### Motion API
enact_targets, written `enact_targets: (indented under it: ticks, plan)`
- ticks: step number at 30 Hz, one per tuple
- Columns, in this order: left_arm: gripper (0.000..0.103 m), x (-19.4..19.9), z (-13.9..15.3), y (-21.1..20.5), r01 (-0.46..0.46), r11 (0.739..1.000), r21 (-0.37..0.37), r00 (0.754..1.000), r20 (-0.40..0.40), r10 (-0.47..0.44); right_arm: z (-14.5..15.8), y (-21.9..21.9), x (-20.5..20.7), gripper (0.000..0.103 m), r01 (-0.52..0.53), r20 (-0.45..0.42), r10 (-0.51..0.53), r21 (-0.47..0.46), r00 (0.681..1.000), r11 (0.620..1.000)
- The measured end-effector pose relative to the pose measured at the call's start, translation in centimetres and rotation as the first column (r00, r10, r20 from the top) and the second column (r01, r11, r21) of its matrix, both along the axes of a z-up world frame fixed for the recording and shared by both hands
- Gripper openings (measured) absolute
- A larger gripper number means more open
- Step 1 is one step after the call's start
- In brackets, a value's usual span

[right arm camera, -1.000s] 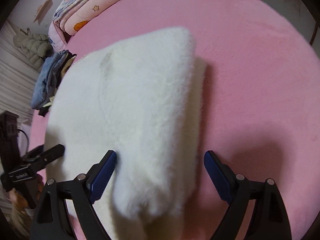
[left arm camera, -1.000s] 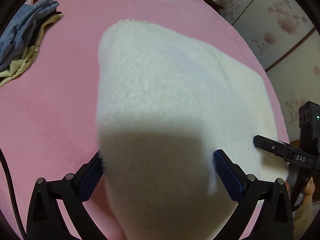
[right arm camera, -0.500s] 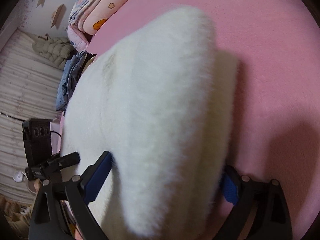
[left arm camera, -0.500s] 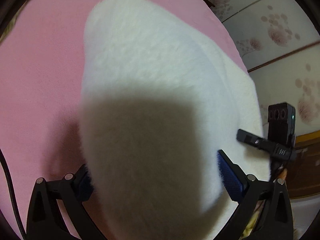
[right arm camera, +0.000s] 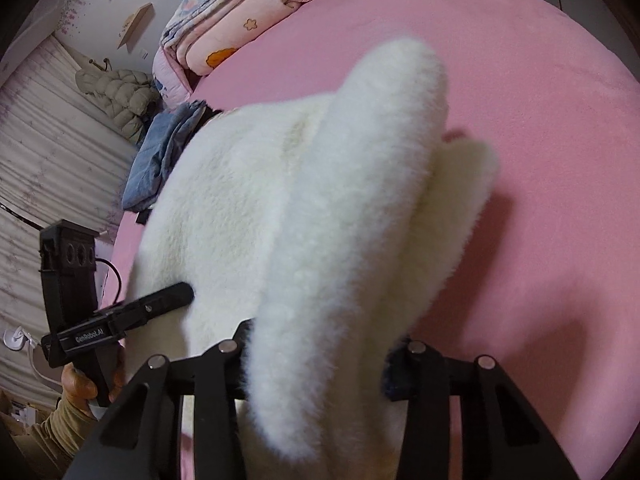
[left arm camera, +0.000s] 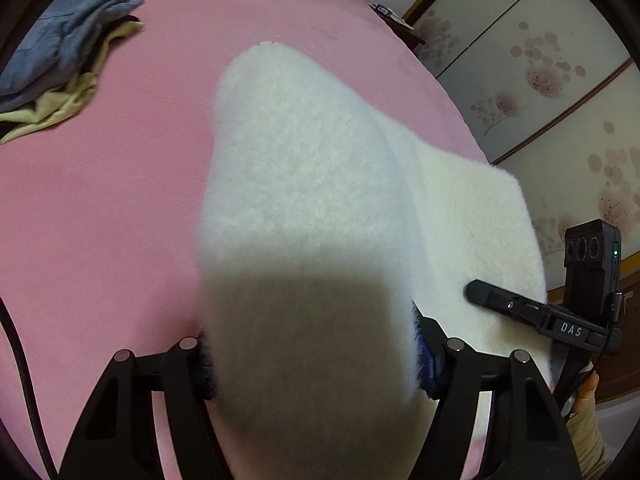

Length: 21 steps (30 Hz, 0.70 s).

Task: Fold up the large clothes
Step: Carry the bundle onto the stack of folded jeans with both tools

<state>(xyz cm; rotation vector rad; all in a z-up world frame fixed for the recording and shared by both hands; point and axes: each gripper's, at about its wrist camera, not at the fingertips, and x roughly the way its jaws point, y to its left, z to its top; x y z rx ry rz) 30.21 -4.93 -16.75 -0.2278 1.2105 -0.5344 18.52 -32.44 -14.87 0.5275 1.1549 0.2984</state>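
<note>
A big white fleece garment (left arm camera: 304, 168) lies spread on the pink bed (left arm camera: 100, 200). Its near edge is bunched up and raised toward both cameras. My left gripper (left arm camera: 312, 344) is closing on one thick fold, and its blue pads are sunk into the pile on either side. In the right wrist view the same garment (right arm camera: 248, 208) rises as a rolled ridge. My right gripper (right arm camera: 320, 344) is closing on that ridge, with its pads buried in the fleece. Each gripper shows in the other's view, the right gripper (left arm camera: 520, 308) and the left gripper (right arm camera: 132, 316), both at the garment's near edge.
A heap of blue and pale yellow clothes (left arm camera: 60, 60) lies at the far left of the bed, with its blue jeans (right arm camera: 168, 148) showing behind the fleece. Folded quilts (right arm camera: 224, 28) sit at the head. A puffer jacket (right arm camera: 116, 96) hangs by the wall. Flowered sliding doors (left arm camera: 540, 60) stand to the right.
Both pairs of jaws have narrowed from wide open onto the fleece. The near edge has bunched and lifted, and both cameras have drawn back from it.
</note>
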Motion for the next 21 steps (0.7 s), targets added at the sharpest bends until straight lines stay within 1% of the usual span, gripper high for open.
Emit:
enact_targets:
  ticks: [4, 6, 7, 11, 15, 16, 18, 21]
  plan:
    - [0.069, -1.9, 2.1, 4.6, -0.002, 1.0, 0.026, 1.0, -0.002, 0.002, 1.6, 4.6, -2.1, 0.042, -0.032, -0.019, 0.032, 0.016, 0.999, 0.999]
    - [0.069, -2.5, 3.4, 8.5, -0.019, 0.999, 0.037, 1.0, -0.016, 0.02, 2.4, 7.2, -2.4, 0.042, -0.058, -0.025, 0.059, 0.031, 0.998, 0.998]
    - [0.069, -2.6, 3.8, 10.3, -0.028, 0.999, 0.043, 0.999, -0.018, 0.029, 2.7, 8.6, -2.3, 0.042, -0.074, -0.023, 0.074, 0.038, 0.997, 0.997]
    - [0.069, -2.2, 7.4, 16.7, -0.062, 0.993, 0.096, 0.998, 0.021, 0.061, 5.0, 15.2, -0.6, 0.042, -0.14, -0.002, 0.141, 0.07, 0.99, 0.988]
    - [0.069, -0.2, 12.2, 22.2, -0.089, 0.987, 0.134, 0.993, 0.083, 0.079, 8.0, 20.6, 2.2, 0.042, -0.185, 0.05, 0.181, 0.102, 0.982, 0.977]
    - [0.069, 0.8, 13.3, 23.6, -0.092, 0.986, 0.142, 0.992, 0.098, 0.078, 9.0, 22.0, 3.3, 0.042, -0.193, 0.068, 0.186, 0.107, 0.98, 0.975]
    - [0.069, 3.9, 15.4, 25.6, -0.092, 0.984, 0.15, 0.989, 0.124, 0.074, 10.8, 24.6, 5.8, 0.042, -0.205, 0.104, 0.194, 0.106, 0.975, 0.973]
    - [0.069, 9.8, 18.1, 28.5, -0.09, 0.985, 0.149, 0.985, 0.156, 0.067, 13.5, 27.9, 10.6, 0.042, -0.207, 0.164, 0.189, 0.098, 0.968, 0.973]
